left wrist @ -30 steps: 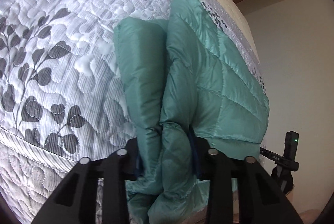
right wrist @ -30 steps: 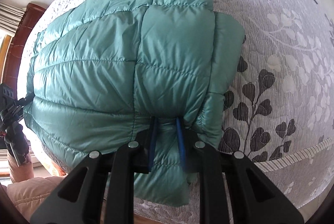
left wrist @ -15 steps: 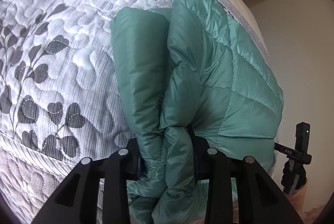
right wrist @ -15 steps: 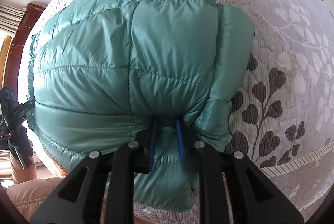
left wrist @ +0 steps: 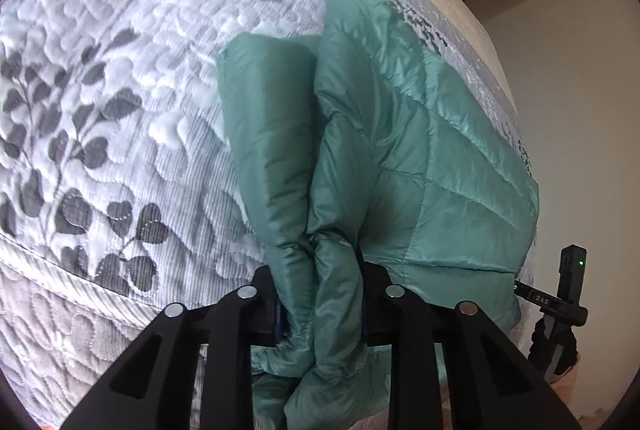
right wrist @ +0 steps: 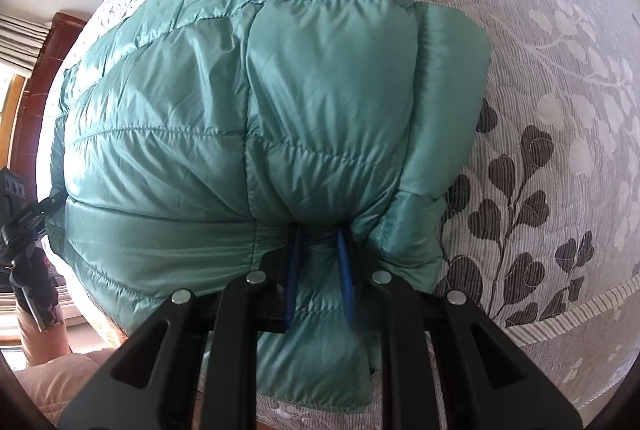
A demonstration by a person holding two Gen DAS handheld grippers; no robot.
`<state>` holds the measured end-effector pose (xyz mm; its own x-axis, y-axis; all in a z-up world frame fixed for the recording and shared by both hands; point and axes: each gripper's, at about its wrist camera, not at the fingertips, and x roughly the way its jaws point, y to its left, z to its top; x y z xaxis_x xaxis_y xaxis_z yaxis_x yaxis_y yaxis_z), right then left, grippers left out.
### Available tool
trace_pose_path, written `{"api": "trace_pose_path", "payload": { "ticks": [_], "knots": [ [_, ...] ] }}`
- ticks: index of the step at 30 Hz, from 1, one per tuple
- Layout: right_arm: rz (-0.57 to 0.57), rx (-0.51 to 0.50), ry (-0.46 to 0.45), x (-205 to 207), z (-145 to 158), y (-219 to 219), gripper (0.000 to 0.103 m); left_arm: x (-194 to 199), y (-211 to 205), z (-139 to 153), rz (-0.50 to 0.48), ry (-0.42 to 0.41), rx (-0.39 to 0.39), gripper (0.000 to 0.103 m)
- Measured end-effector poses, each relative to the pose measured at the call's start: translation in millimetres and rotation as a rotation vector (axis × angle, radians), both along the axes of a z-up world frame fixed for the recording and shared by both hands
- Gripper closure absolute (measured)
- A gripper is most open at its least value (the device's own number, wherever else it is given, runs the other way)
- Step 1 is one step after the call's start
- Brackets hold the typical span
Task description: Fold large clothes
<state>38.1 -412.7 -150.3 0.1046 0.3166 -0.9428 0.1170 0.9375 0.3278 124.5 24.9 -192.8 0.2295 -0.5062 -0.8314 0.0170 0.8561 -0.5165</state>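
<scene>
A: Where is the green puffer jacket (right wrist: 224, 133) now?

B: It lies on the quilted bedspread (left wrist: 120, 133), close to the bed's near edge, and its near hem hangs a little over that edge. It is already doubled; in the left wrist view one padded layer (left wrist: 268, 133) lies just beside the thicker part.

A: And the two grippers?

B: The right gripper (right wrist: 318, 266) is almost closed. Its blue pads (right wrist: 346, 270) pinch a fold of the hem, so the fabric is bunched between them. The left gripper (left wrist: 320, 294) has two thick rolls of the jacket between its fingers. Its jaws are closing at this moment, and they are squeezing the rolls already. It stands wider than the right one, because the bundle there is thicker.

A: Which way does the jacket lie from the fingers?

B: Away from both, up the bed. Both grippers point steeply down at the same near edge, and the body of the jacket stretches forward from them. The hem they hold runs along the bed's edge, from one gripper to the other.

A: So what does the next move depend on?

B: In my opinion, on this: the free part is all in front of the fingers. If the near edge must go over the rest, both hands should carry it forward together, level, or the slippery shell will slide sideways.
</scene>
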Motion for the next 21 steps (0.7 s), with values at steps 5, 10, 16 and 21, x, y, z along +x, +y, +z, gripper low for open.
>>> {"api": "trace_pose_path", "payload": {
  "ticks": [5,10,16,21],
  "knots": [
    [-0.002,-0.015,0.013,2.2,8.7,-1.9,0.087,-2.4,-11.8,38.1,-0.021,-0.052,0.057,0.08],
    [-0.002,-0.04,-0.004,-2.9,25.5,-0.2,0.082,-3.8,-32.0,88.5,-0.052,-0.121,0.065,0.081],
    [-0.011,-0.006,0.001,-5.8,23.6,-4.0,0.082,-17.1,-97.2,151.7,-0.193,-0.268,0.136,0.081],
    [-0.009,-0.008,0.004,-2.6,23.0,-12.6,0.084,-29.2,-167.6,152.2,-0.341,-0.3,0.236,0.08]
  ]
}}
